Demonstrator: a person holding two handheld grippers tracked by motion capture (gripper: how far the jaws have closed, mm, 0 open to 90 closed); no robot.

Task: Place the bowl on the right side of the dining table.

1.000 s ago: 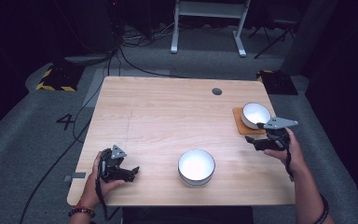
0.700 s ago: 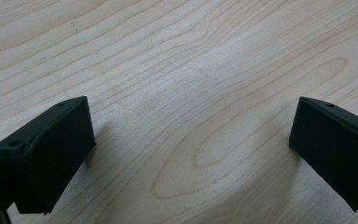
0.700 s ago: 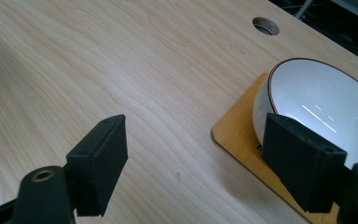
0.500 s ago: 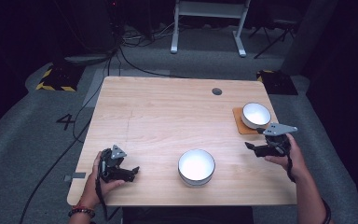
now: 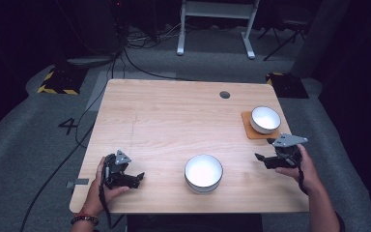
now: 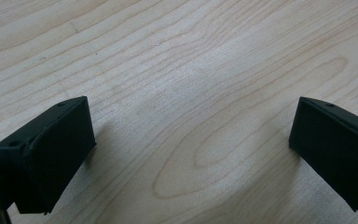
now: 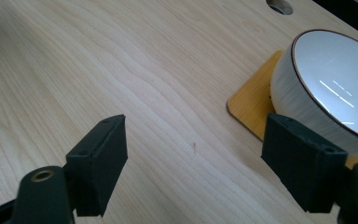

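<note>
A small white bowl (image 5: 265, 119) sits on an orange square mat (image 5: 249, 130) near the table's right edge; in the right gripper view the same bowl (image 7: 335, 88) and mat (image 7: 254, 100) lie just past the right jaw. A larger white bowl (image 5: 203, 173) stands near the front middle. My right gripper (image 5: 260, 157) is open and empty, a little in front of the mat. My left gripper (image 5: 140, 177) rests open at the front left, and its view has bare wood between the jaws (image 6: 191, 135).
The wooden table (image 5: 174, 121) has a round cable hole (image 5: 224, 94) at the back right. Beyond the table's far edge are a white stand (image 5: 216, 24), cables on the grey floor and a yellow-black striped block (image 5: 58, 79).
My right gripper has drawn back from the small bowl toward the front of the table. The left gripper has stayed in place.
</note>
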